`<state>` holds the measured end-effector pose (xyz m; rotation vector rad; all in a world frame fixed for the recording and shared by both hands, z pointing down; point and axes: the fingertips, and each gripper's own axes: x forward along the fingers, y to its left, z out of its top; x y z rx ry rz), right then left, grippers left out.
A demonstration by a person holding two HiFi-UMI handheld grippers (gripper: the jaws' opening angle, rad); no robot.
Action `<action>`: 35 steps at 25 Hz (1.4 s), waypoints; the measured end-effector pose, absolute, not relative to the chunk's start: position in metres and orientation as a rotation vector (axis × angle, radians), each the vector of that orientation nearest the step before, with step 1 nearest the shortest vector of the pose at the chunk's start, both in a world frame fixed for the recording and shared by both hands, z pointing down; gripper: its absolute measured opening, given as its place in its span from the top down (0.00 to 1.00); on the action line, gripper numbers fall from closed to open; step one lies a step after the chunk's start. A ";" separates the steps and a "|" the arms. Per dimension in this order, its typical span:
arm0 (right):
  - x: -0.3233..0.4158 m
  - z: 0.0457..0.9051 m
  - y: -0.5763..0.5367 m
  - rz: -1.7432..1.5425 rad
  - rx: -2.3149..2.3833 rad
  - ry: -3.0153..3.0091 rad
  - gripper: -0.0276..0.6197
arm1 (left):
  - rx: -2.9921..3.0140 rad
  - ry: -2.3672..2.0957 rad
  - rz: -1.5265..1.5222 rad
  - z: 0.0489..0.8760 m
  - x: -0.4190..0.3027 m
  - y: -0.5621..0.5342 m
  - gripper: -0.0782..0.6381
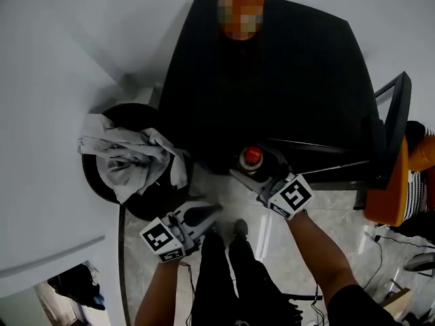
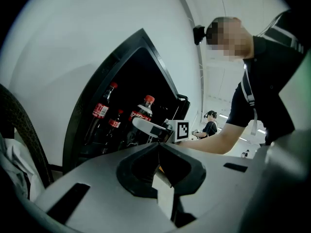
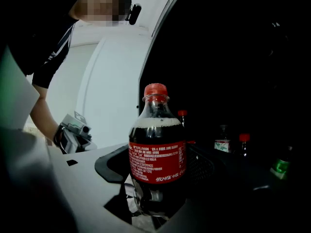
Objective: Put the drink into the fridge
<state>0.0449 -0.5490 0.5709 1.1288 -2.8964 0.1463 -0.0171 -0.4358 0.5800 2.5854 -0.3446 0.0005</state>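
- Your right gripper [image 1: 253, 172] is clamped on the cola bottle [image 3: 157, 154], which stands upright with its red cap up, right at the open front of the black fridge [image 1: 292, 80]
- By my reading you are at the carry-in step: the bottle is not yet set down inside
- Your left gripper [image 1: 206, 214] hangs low and to the left, jaws closed tip to tip on nothing
- Other bottles [image 3: 243, 144] stand on the shelf, so next you need a level push to a free spot beside them, loosening the jaws only once the base rests
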 end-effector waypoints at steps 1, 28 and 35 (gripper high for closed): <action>0.046 0.575 -0.553 0.135 1.140 -2.891 0.46 | 2.587 -0.340 -0.002 0.583 -0.015 -0.438 0.88; 0.073 0.643 -0.616 0.094 1.401 -2.730 0.46 | 2.713 -0.750 0.049 0.627 0.014 -0.501 0.88; 0.076 0.660 -0.615 0.127 1.421 -2.693 0.46 | 2.755 -0.858 0.088 0.625 0.031 -0.528 0.88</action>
